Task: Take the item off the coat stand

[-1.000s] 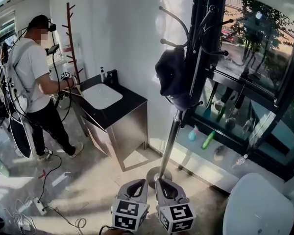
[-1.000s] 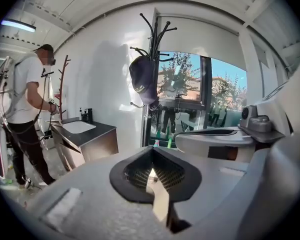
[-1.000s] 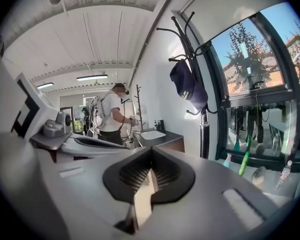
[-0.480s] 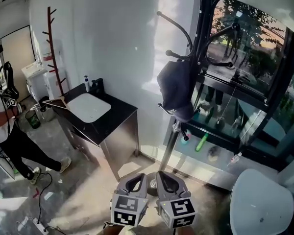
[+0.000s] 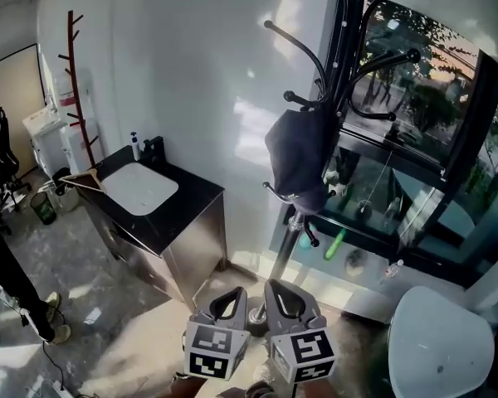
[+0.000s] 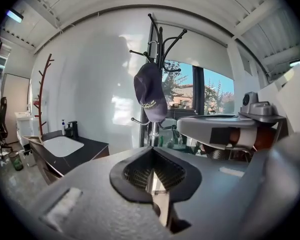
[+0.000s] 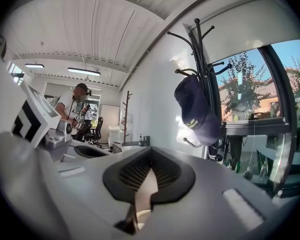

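A dark navy cap (image 5: 299, 160) hangs on a hook of the black coat stand (image 5: 349, 65), in front of the window. Both grippers sit low at the bottom of the head view, side by side, well below and short of the cap. My left gripper (image 5: 231, 293) is shut with nothing in it. My right gripper (image 5: 280, 288) is shut and empty too. In the left gripper view the cap (image 6: 150, 91) hangs straight ahead above the jaws, on the stand (image 6: 157, 44). The right gripper view has the cap (image 7: 196, 109) up and to the right.
A black cabinet with a white sink (image 5: 141, 189) stands against the white wall at left. Behind it is a red-brown wooden coat stand (image 5: 76, 81). A white rounded object (image 5: 440, 342) lies at lower right. A person's leg (image 5: 17, 293) is at the left edge.
The head view has swung right: the person at the sink has slid out to the left edge. The cap and stand sit slightly nearer. Both grippers stay shut, side by side.
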Available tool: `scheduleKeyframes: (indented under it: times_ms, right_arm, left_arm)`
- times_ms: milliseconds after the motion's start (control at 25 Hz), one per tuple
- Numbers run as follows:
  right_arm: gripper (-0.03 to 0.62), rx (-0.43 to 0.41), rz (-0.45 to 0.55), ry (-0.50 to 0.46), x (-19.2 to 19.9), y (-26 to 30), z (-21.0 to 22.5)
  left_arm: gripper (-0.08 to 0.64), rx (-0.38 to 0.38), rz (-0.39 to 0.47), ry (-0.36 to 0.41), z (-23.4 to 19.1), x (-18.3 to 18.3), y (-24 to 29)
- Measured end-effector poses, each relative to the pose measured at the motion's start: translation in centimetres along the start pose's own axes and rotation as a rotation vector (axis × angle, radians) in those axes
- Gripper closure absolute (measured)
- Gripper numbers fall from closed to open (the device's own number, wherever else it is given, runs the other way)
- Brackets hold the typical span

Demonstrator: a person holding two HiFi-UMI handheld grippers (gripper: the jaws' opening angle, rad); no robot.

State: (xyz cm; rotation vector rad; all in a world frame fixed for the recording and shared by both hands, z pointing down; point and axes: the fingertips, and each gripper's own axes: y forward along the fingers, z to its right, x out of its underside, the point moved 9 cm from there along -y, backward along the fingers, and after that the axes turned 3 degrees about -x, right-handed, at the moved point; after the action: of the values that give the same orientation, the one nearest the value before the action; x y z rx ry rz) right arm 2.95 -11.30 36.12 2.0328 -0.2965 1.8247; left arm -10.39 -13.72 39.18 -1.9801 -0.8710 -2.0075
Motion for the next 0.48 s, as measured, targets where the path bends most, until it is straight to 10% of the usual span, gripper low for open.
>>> scheduleKeyframes:
  times_ms: [480]
  right_arm:
    - [0.595,0.017,0.118,-0.101,-4.8,3.4,7.1]
  left_arm:
    - [0.561,-0.041,0.063,0.033,-0.6,-4.6,6.0]
